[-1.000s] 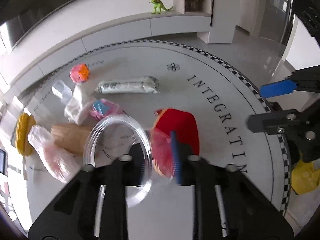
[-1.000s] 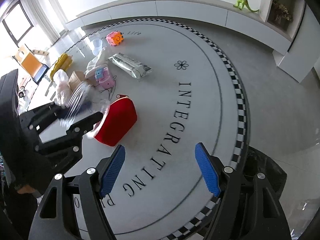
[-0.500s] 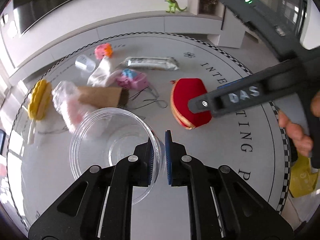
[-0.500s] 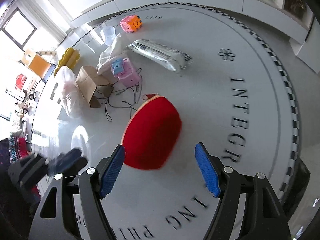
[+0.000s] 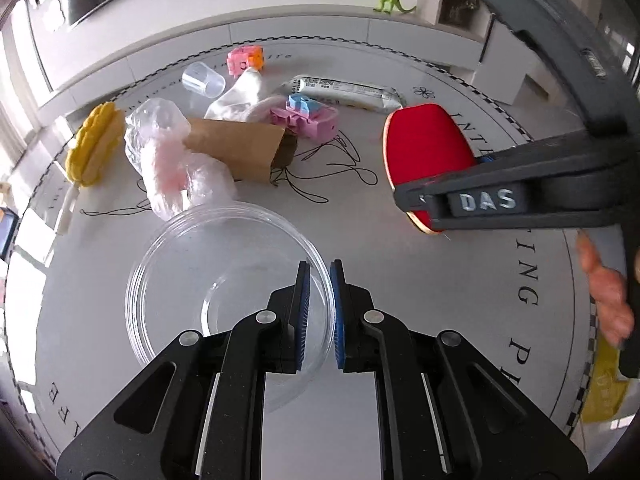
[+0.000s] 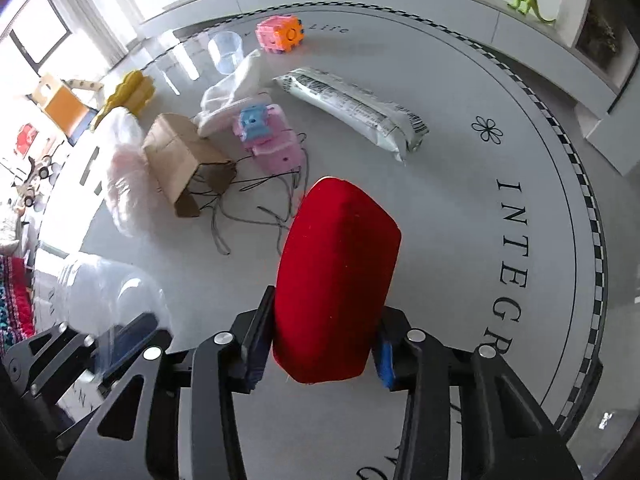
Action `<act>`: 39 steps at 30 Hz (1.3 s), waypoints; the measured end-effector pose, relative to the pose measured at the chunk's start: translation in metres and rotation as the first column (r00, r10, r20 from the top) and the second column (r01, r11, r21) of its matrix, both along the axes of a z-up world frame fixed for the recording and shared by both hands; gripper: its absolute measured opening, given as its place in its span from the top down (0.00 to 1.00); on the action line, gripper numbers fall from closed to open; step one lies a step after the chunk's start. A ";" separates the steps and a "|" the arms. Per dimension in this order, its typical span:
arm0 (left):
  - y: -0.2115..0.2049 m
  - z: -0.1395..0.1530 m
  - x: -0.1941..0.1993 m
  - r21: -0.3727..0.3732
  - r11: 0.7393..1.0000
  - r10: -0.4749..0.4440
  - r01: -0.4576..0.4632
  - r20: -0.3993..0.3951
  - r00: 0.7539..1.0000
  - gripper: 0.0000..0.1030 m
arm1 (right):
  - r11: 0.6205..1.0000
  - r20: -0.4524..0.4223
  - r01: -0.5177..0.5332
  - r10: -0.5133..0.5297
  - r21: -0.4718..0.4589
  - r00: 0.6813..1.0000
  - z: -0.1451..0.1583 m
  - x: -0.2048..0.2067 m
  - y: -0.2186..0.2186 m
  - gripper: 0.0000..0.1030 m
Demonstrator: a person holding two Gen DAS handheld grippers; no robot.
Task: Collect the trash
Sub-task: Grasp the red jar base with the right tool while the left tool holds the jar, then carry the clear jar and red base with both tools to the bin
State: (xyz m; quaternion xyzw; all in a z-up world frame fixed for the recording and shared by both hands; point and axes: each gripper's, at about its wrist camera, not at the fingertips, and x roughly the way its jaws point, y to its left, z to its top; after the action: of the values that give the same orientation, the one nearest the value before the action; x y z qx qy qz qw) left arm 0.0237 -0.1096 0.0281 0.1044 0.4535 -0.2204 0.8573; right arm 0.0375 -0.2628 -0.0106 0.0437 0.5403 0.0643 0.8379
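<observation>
White floor lies under my claws. My left claw point(image 5: 319, 312) pinches the clear bowl point(image 5: 224, 280) by its rim. My right claw point(image 6: 320, 344) is closing on the red paddle point(image 6: 336, 280) between its pads. Thin rim might slip out.

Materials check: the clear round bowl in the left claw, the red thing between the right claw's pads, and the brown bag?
Clear round bowl: thin glossy plastic, by the look; the floor shows through, and the rim glints.
Red rounded paddle-like object: matte, faintly fuzzy red face, probably felt or rubber; a pale layered edge hints at wood, uncertain.
Brown bag: matte kraft paper, creased, open-ended.
</observation>
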 end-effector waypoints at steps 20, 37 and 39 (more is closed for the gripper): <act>-0.033 0.038 -0.052 -0.124 0.987 -0.096 0.098 0.029 0.995 0.90 | 0.992 0.163 0.093 -0.106 0.084 0.981 0.057 -0.105 -0.078 0.58; -0.050 0.035 -0.050 0.049 0.993 -0.107 0.107 -0.010 0.994 0.97 | 0.967 0.220 0.202 -0.233 0.153 0.947 0.070 -0.167 -0.145 0.58; -0.055 0.030 -0.049 0.088 0.990 -0.110 0.111 -0.016 0.994 0.94 | 0.966 0.221 0.205 -0.237 0.158 0.946 0.069 -0.168 -0.146 0.58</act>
State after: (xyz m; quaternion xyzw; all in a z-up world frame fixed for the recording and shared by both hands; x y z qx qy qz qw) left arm -0.0255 -0.1642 0.0580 0.1659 0.4613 -0.2476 0.8357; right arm -0.1303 -0.4088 0.0589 0.1518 0.4219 0.0103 0.8938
